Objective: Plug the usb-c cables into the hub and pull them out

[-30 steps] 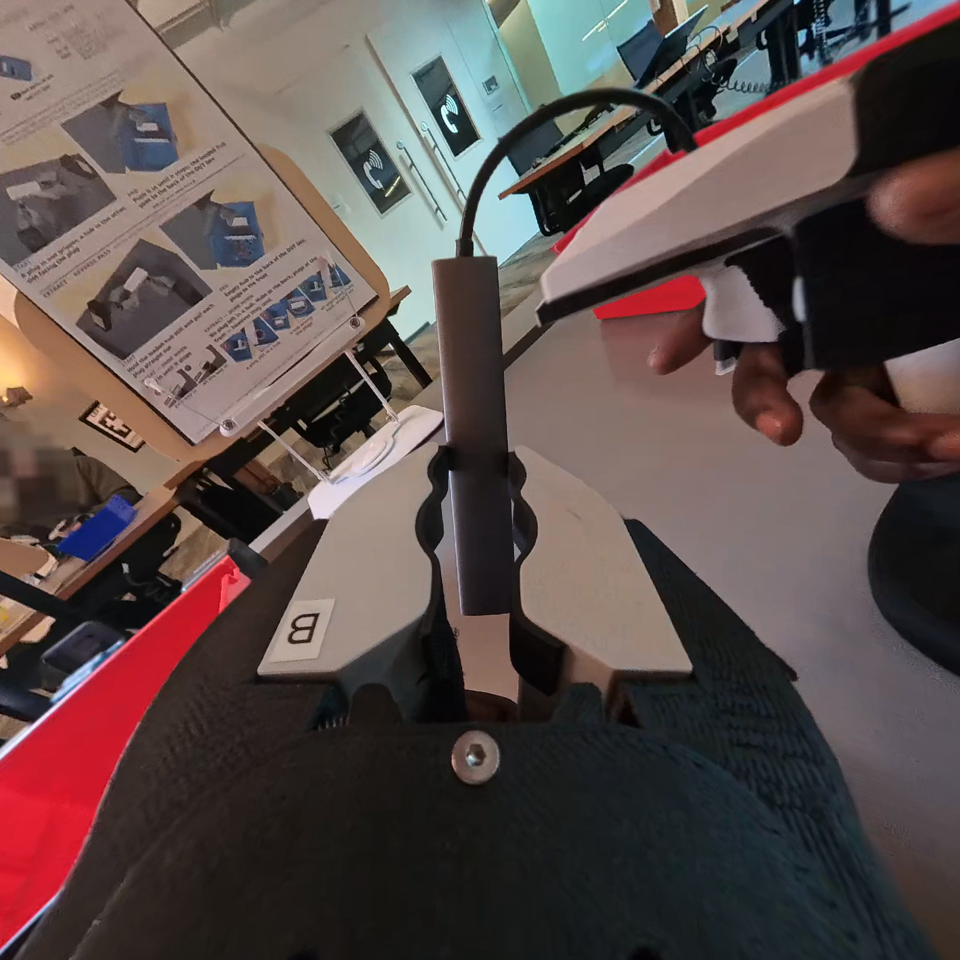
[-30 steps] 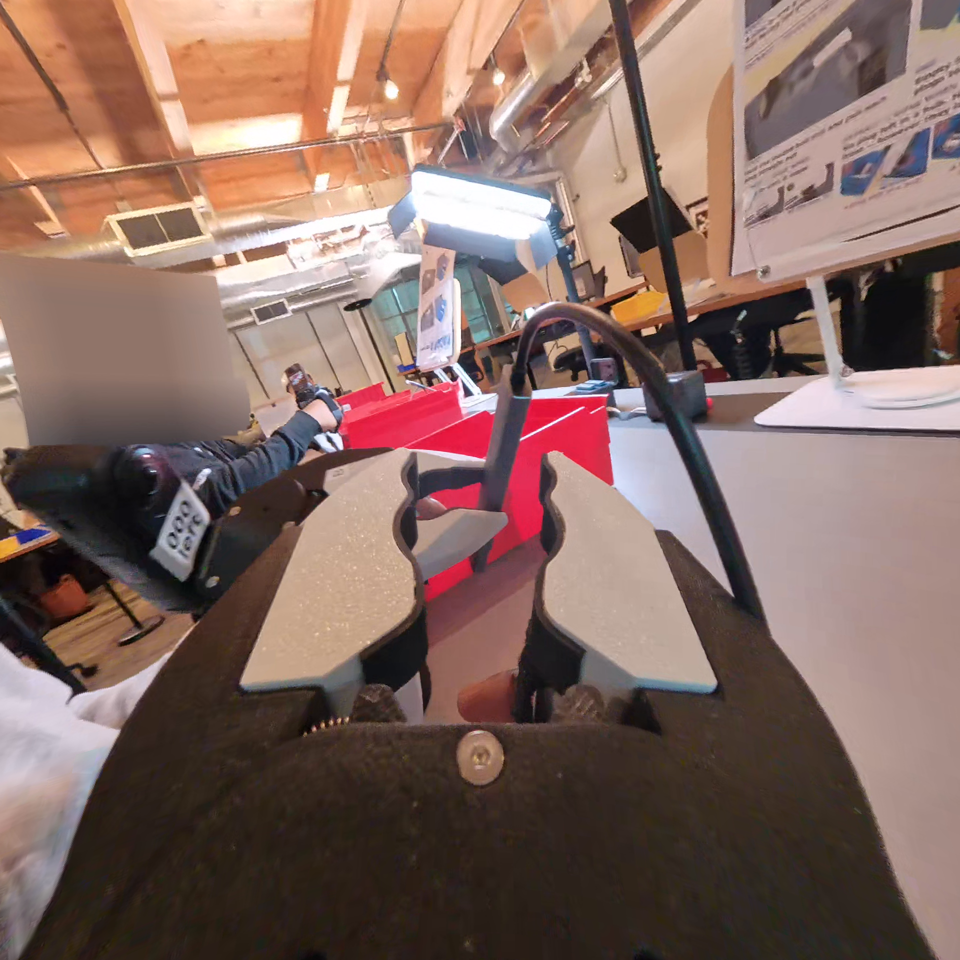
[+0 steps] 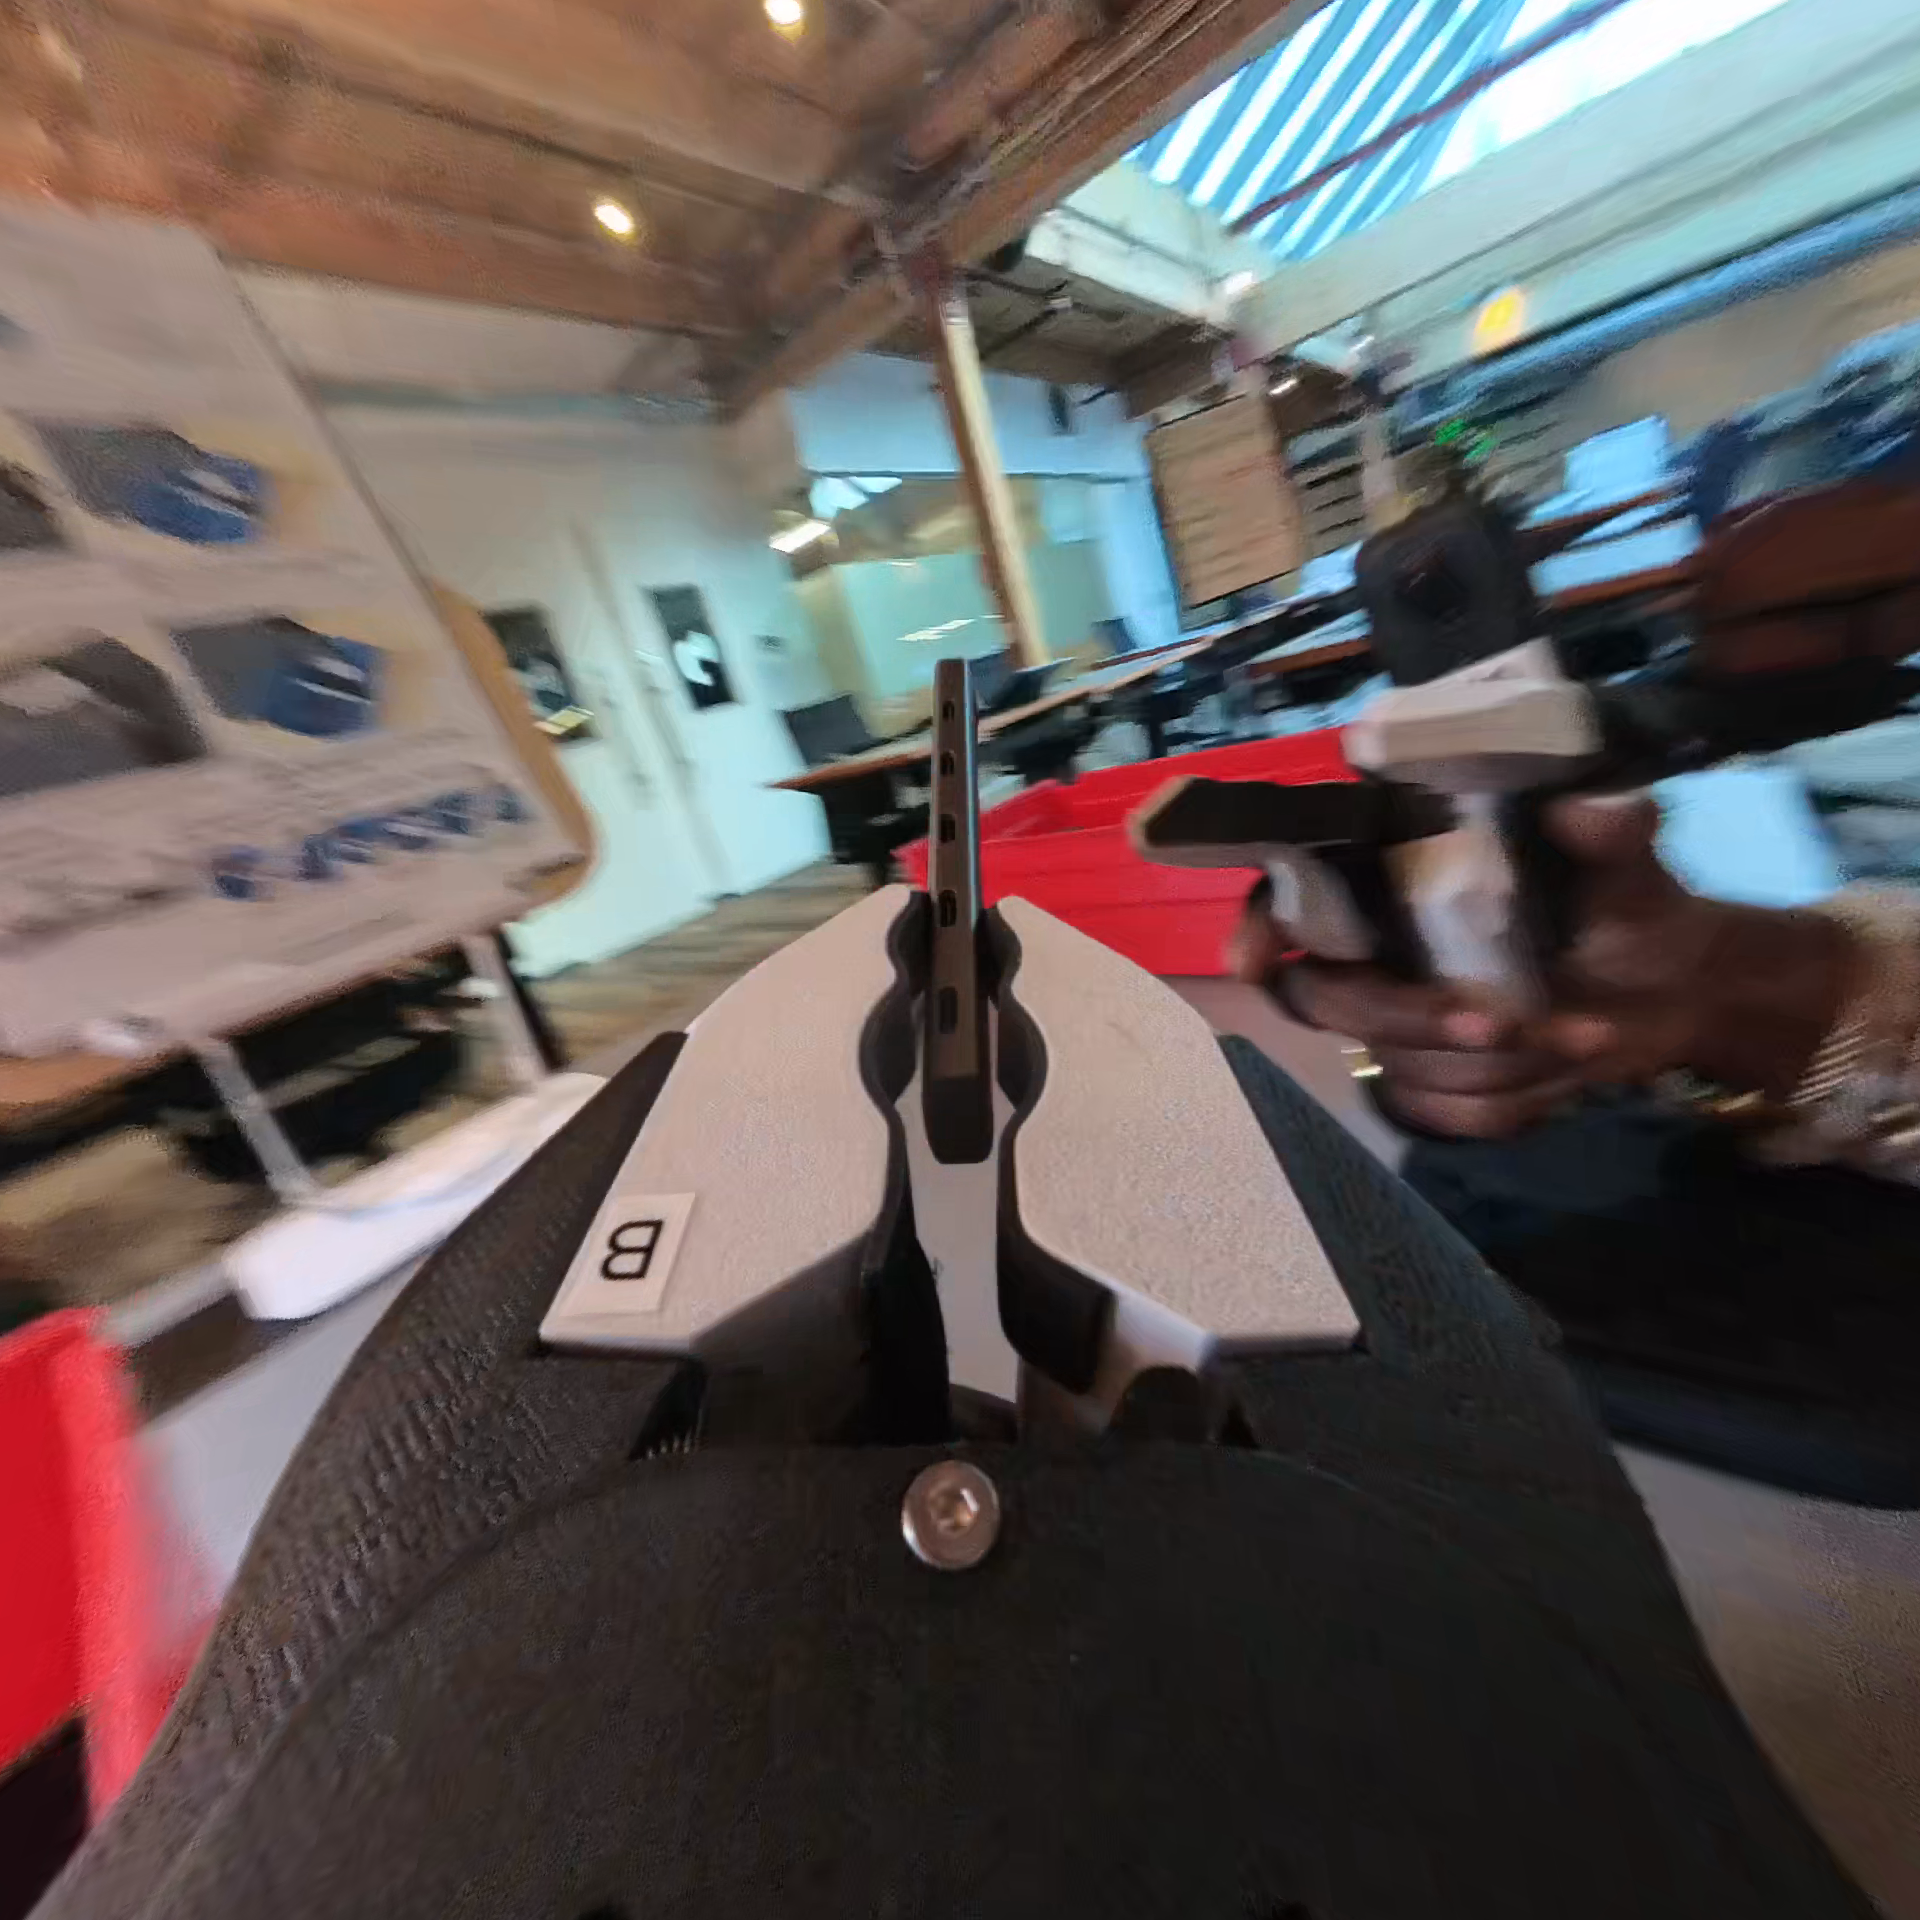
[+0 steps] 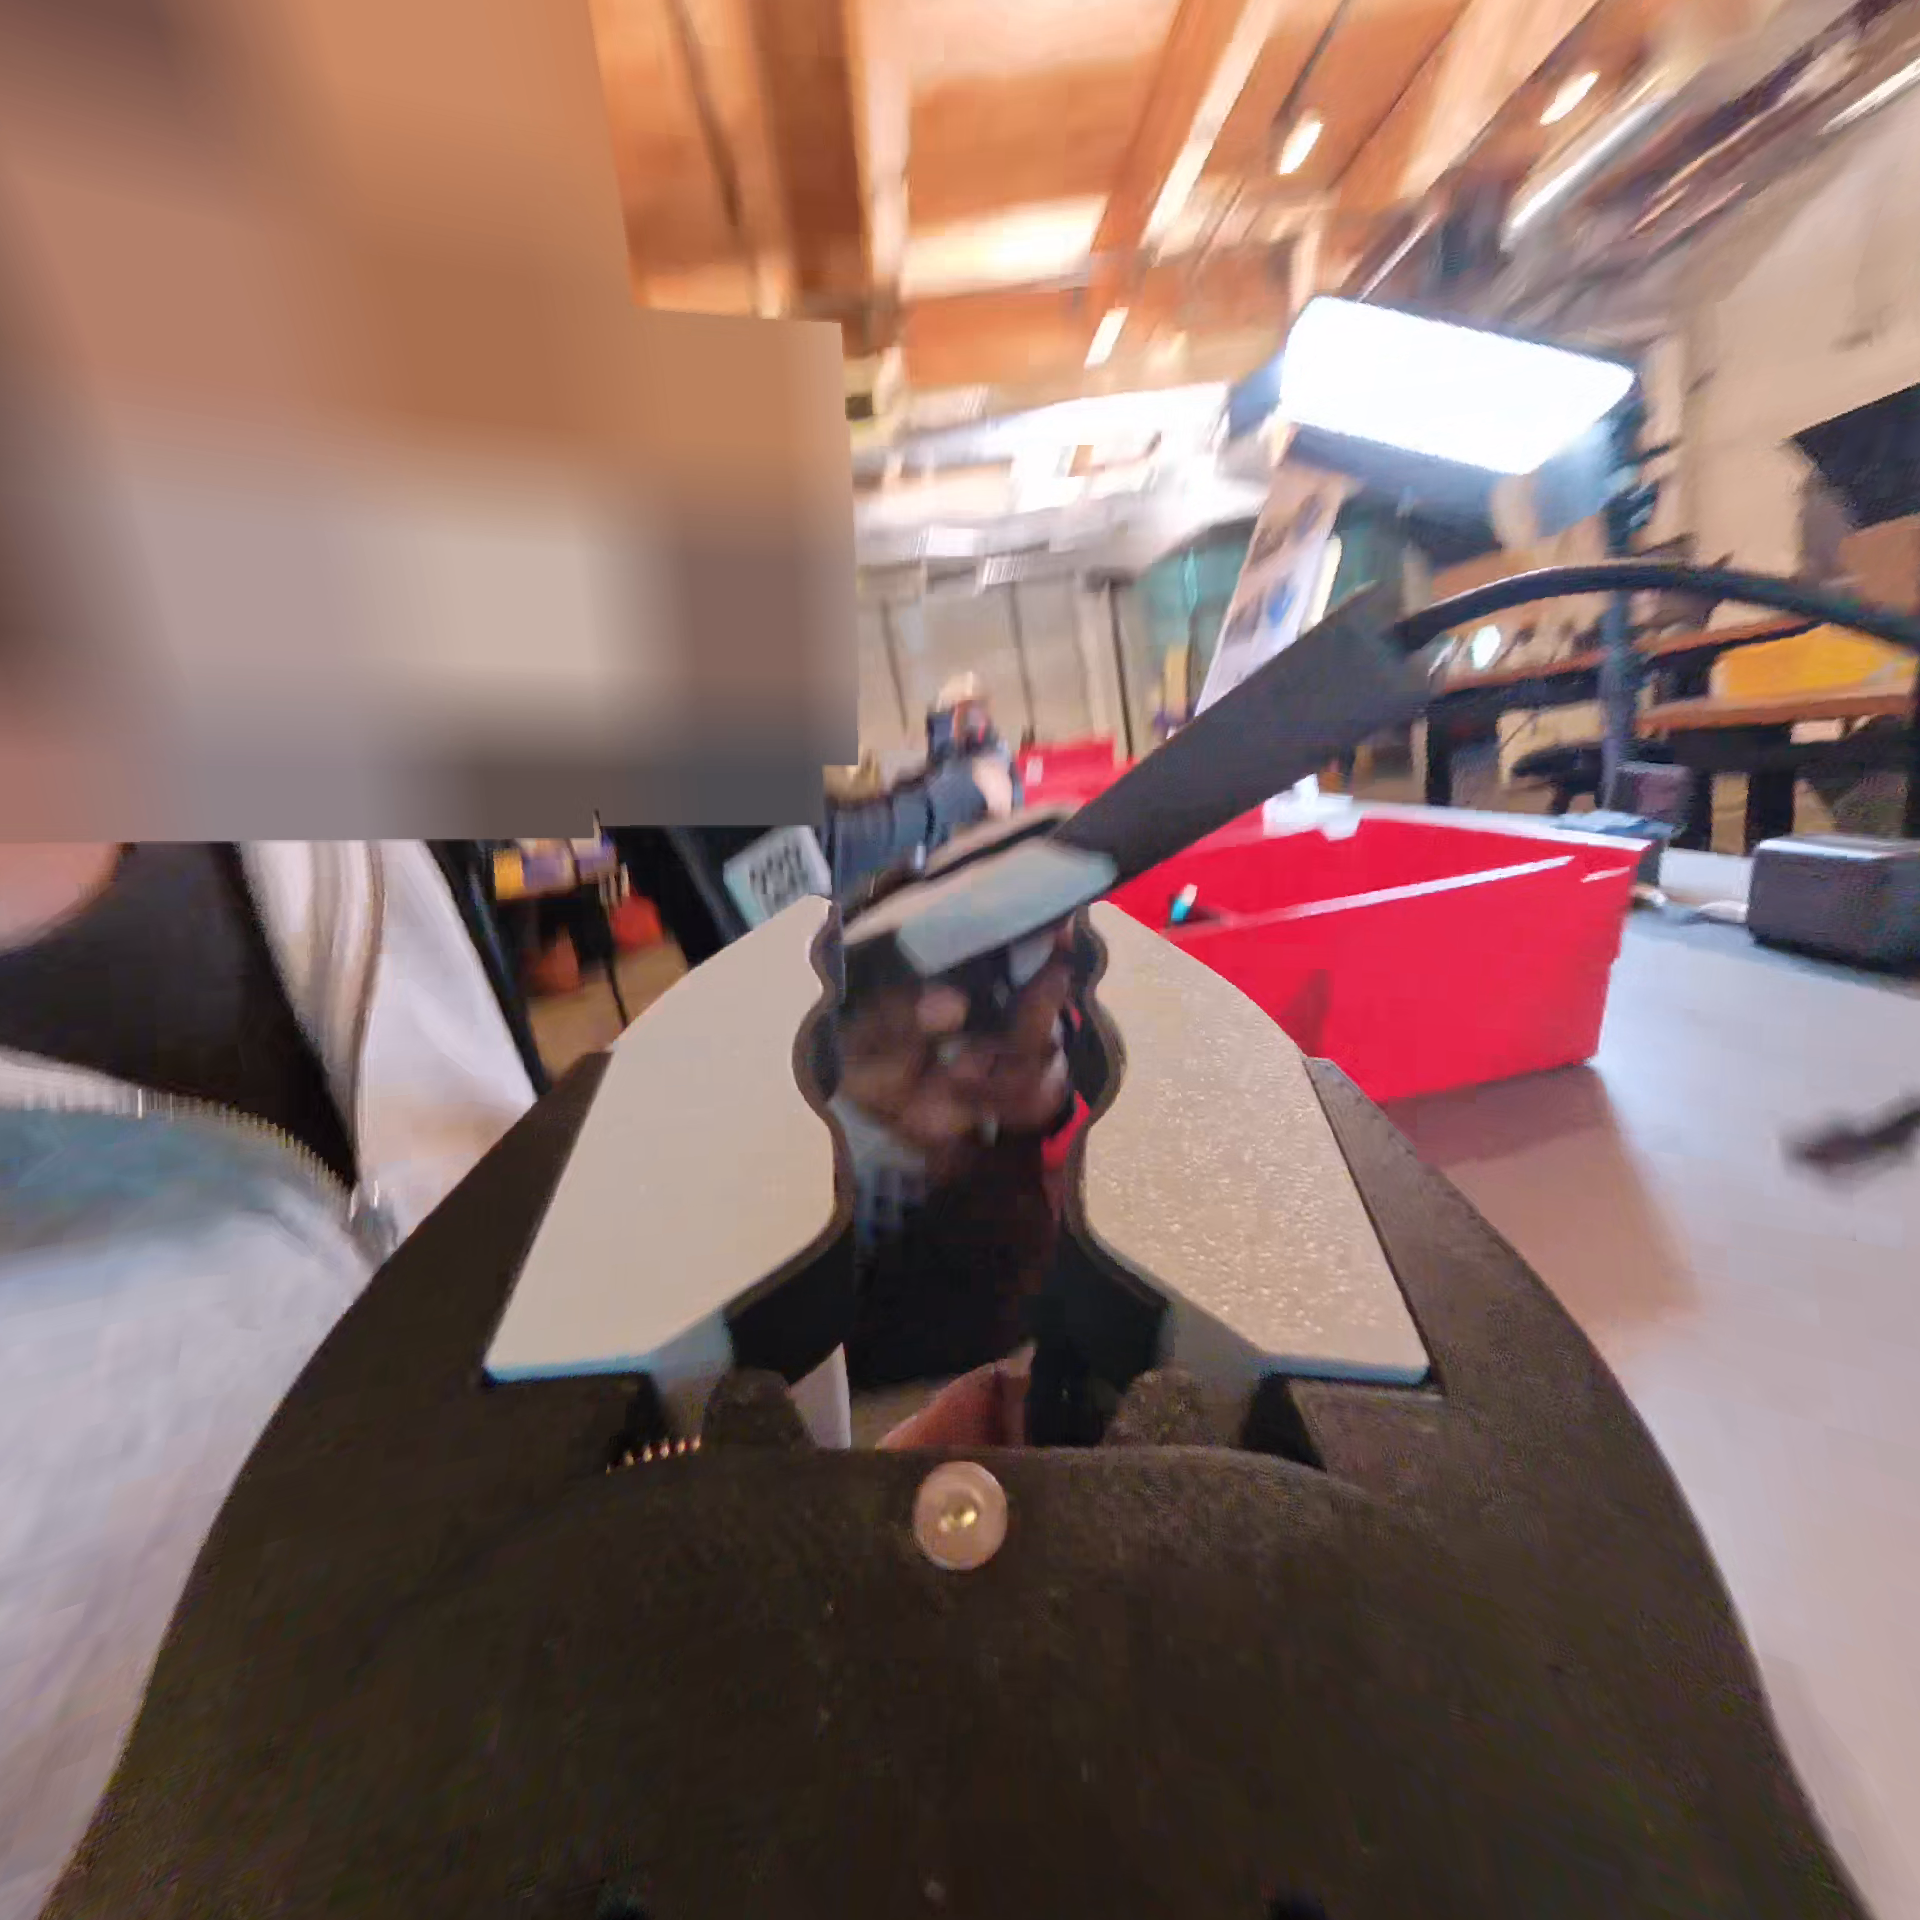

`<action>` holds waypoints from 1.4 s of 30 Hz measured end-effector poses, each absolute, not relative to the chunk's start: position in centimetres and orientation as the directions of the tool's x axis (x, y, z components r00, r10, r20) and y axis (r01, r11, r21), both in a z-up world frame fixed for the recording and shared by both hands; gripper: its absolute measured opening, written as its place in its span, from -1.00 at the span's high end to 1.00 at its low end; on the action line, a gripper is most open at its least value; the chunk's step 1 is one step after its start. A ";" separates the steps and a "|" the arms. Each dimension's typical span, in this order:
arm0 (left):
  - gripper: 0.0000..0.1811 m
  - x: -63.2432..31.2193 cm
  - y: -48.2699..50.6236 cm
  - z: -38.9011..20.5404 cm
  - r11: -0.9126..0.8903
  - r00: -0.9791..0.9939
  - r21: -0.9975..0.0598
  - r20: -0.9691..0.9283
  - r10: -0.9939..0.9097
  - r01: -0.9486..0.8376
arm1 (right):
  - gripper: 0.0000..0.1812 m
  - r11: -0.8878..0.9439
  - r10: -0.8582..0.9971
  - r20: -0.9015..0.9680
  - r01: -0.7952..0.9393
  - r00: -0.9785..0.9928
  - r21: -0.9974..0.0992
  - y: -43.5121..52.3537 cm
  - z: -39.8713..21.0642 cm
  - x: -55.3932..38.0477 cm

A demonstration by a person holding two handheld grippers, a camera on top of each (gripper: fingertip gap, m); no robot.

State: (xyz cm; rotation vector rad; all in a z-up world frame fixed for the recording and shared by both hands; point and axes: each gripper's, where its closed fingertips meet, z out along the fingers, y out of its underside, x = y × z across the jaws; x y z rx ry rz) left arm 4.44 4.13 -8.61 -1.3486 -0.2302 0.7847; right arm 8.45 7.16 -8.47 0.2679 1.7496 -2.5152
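**Hub clamped edge-on, both wrists swung**

Red bin (image 4: pixel 1455 966) on grey tabletop (image 4: pixel 1714 1299); a small item shows inside its near corner, too blurred to name. Left claw (image 3: pixel 954 914) clamped on hub (image 3: pixel 954 831). A second ago its broad face showed; now the narrow port edge faces the camera, long axis running straight out past the fingertips. Black cable (image 4: pixel 1662 592) trails off its far end. Right claw (image 4: pixel 961 925) apart, nothing between; views now blurred
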 end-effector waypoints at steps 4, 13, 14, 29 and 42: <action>0.89 4.9 4.5 -9.5 -0.179 0.617 -0.837 -0.509 0.600 -0.517 | 0.46 0.111 0.262 0.355 -0.338 -0.897 -0.935 6.8 -11.5 8.3; 0.89 8.1 7.6 -12.4 -0.268 0.633 -0.720 -0.692 0.347 -0.639 | 0.58 0.629 0.025 0.664 -0.504 -0.748 -0.592 10.0 -12.2 7.6; 0.89 8.5 7.8 -12.6 -0.252 0.652 -0.727 -0.685 0.326 -0.639 | 0.64 0.675 -0.016 0.664 -0.498 -0.747 -0.545 10.3 -13.1 7.3; 0.51 3.4 1.6 -7.8 0.273 0.776 -0.938 0.008 0.631 -0.213 | 0.89 0.951 0.153 0.767 -0.119 -0.623 -0.286 15.7 -20.4 4.4; 0.50 4.9 5.0 -10.2 0.055 0.811 -0.965 -0.185 0.555 -0.258 | 0.48 0.267 0.292 0.268 -0.191 -0.918 -0.945 8.3 -11.9 9.0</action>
